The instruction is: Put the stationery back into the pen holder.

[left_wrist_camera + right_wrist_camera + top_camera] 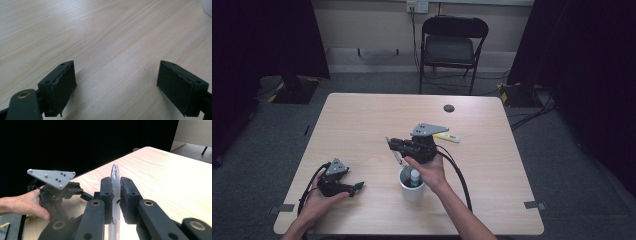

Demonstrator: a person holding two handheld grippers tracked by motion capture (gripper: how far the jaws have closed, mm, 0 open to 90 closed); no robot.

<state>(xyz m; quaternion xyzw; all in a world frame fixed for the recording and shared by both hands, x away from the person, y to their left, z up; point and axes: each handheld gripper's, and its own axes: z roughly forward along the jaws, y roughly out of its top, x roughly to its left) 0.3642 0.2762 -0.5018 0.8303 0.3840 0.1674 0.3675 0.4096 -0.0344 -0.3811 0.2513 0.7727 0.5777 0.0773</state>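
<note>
Pale wood-grain table top point(105, 32), smooth and faintly satin. Clear glossy plastic pen point(114, 173) pinched between matt black jaw pads, roughened at the edges, on the right gripper point(114, 195). Matt grey metal plate point(51, 177) with small screws. Glossy white cup point(411, 189).

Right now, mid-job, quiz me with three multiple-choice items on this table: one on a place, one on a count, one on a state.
1. Where is the white cup?
A. near table edge, below the right gripper
B. far corner
C. on the chair

2. How many yellow markers lie on the table?
A. three
B. one
C. none

3. How is the left gripper?
A. shut on a pen
B. open, holding nothing
C. shut on the cup

Answers: 1 A, the high view shows it there. 2 B, a single one lies beyond the right gripper. 3 B, its jaws stand wide apart over bare wood.
</note>
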